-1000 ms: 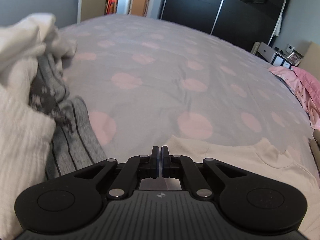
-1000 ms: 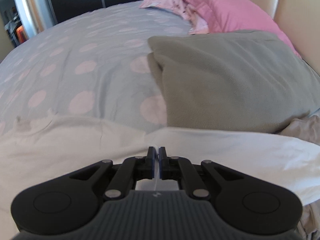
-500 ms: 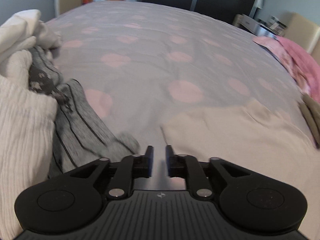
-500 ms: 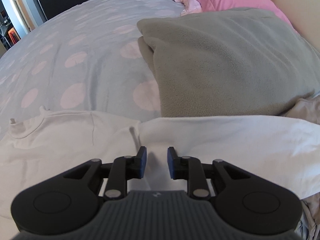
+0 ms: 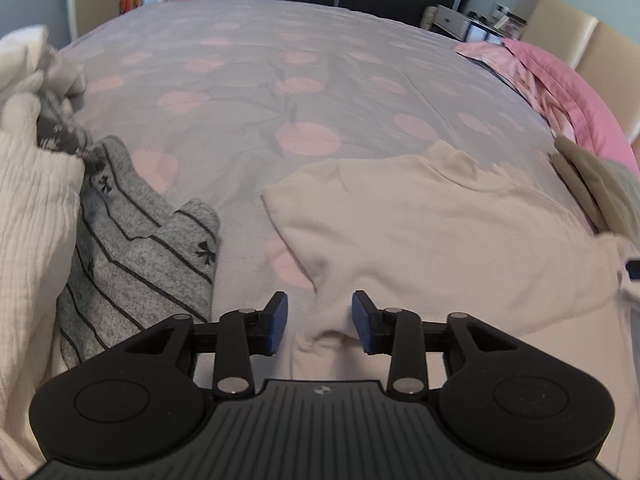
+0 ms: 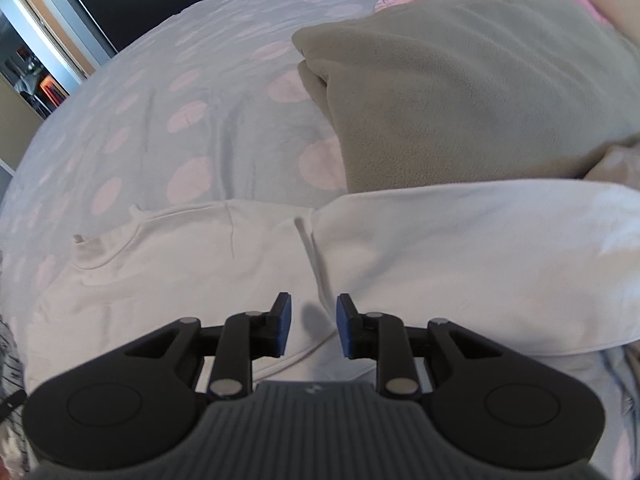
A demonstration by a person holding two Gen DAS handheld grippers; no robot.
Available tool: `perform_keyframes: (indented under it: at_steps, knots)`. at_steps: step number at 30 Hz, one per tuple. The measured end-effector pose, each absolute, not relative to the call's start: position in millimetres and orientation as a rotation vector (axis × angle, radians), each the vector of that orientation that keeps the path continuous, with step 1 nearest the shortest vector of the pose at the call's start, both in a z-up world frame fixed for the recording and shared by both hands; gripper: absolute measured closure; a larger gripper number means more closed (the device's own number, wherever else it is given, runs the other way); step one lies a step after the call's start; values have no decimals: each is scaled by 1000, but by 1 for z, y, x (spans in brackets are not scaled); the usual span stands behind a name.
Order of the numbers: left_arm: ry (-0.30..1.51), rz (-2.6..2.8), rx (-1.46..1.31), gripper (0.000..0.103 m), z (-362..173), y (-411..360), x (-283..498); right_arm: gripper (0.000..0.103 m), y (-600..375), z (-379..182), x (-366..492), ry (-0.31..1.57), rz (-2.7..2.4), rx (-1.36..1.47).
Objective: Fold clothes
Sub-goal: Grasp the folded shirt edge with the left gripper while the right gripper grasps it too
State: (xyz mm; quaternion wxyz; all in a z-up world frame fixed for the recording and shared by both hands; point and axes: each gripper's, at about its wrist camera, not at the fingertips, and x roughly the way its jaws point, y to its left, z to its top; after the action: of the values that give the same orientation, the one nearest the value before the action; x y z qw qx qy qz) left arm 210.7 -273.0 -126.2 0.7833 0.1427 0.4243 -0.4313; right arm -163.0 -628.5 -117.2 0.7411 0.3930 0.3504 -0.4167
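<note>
Cream cotton, a long-sleeved top [image 5: 432,220], lies spread flat on the bed [image 5: 248,80], between a heap of grey striped clothes [image 5: 140,240] and a folded olive blanket [image 6: 460,80]. Both the left tongs [image 5: 319,322] and the right tongs [image 6: 311,326] have just been opening; they stand spread above the top's cloth, pinching nothing.

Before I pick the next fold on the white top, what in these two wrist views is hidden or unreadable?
- White top: its near hem, left wrist view, hidden under the left hand-held gripper.
- Same top, right wrist view: the bottom edge lies behind the right hand-held gripper; the far sleeve runs off the right edge.
- Grey striped garment: partly buried under the white ribbed cloth.
- Grey blanket: cut off at the right edge.
</note>
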Motion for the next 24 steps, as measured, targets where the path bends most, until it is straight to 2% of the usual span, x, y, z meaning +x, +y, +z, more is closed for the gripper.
perform_keyframes:
  at_steps: [3,5,10,14,17,20,21,22,24]
  knots:
    - [878,-947,373,65,-126,-272,198,72,-629,-124,-163,772,-903,873]
    - [860,-941,411,64,-128,-273,194,65,-630,-129,-161,779,-903,859]
    - [839,-904,457,64,-138,-276,191,66,-636,-151,-158,805,-911,895]
    - [821,-916,488,64,-143,-277,188,88,-632,-152,-152,781,-931,902]
    - [764,-948,550,58,-148,-277,179,90,-625,-133,-150,727,-936,899]
    - [724,-938,584,58,-155,-278,175,90,-624,-112,-154,643,-910,944]
    - [714,-944,588,63,-156,-278,173,90,-624,-110,-155,650,-926,932]
    - [699,-952,599,78,-156,-278,170,90,-624,-108,-155,657,-943,920]
    - [665,-942,648,93,-153,-281,163,90,-626,-112,-158,671,-965,932]
